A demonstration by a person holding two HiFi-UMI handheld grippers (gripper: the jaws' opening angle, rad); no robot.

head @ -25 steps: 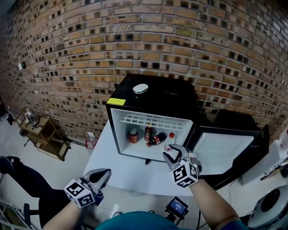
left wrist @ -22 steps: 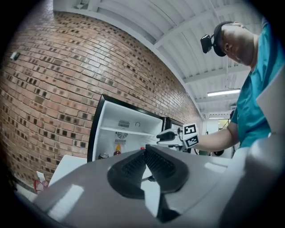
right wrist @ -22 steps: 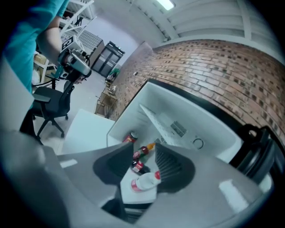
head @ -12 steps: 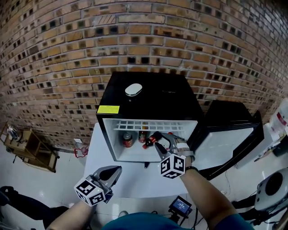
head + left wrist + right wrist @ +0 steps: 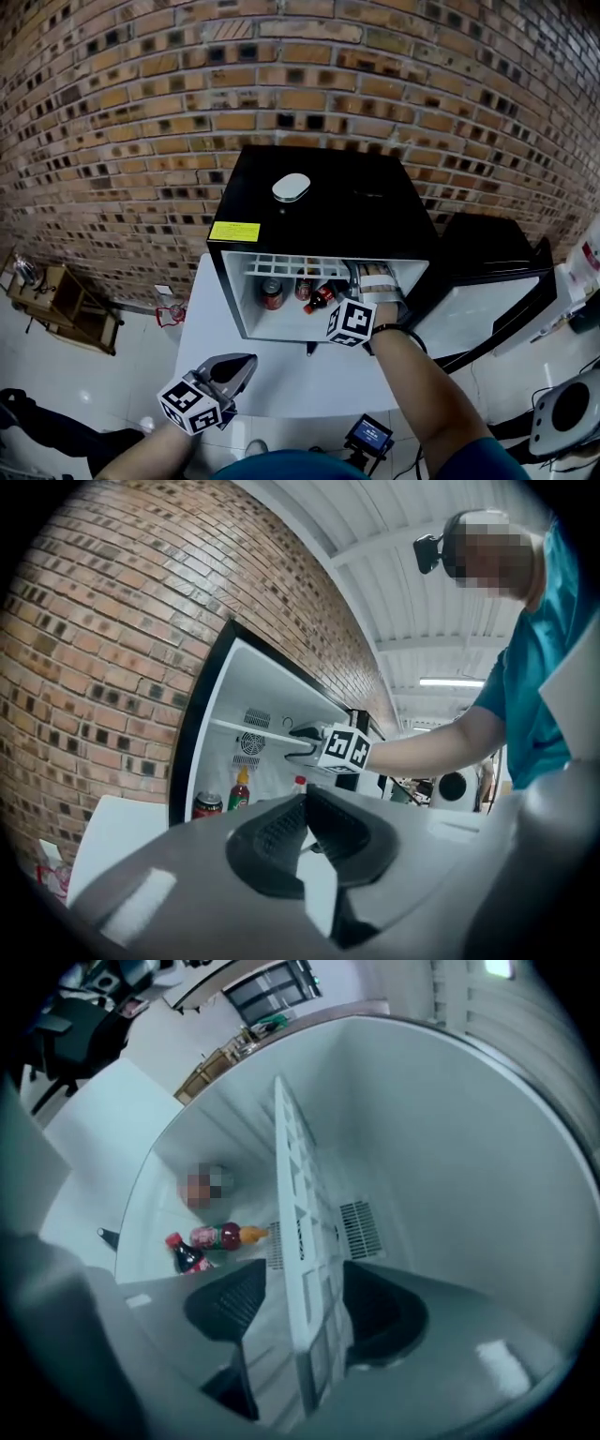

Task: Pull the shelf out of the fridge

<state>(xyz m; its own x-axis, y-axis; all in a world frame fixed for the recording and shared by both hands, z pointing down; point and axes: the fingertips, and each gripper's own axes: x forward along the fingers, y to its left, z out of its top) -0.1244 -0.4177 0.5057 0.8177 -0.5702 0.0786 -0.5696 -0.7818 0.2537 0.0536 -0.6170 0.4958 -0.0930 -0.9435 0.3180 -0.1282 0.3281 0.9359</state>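
Note:
A black mini fridge (image 5: 328,202) stands on a white table with its door swung open to the right. A white wire shelf (image 5: 300,266) sits high inside it. My right gripper (image 5: 368,277) reaches into the fridge at the shelf's right end. In the right gripper view the shelf's (image 5: 298,1241) edge runs between the jaws of this gripper (image 5: 305,1302). The jaws are opening and the pads stand off the wire on both sides. My left gripper (image 5: 246,364) hangs low in front of the table's left corner, shut and empty, its pads (image 5: 281,822) meeting at the tips.
A red can (image 5: 272,292) and two bottles (image 5: 317,298) lie on the fridge floor under the shelf. A white oval object (image 5: 292,187) rests on the fridge top. The open door (image 5: 478,300) juts out at right. The table (image 5: 272,370) extends in front. A brick wall stands behind.
My right gripper has risen from the fridge's lower front edge into the top of the cabinet, and its jaws have spread around the shelf edge. The left gripper has hardly moved.

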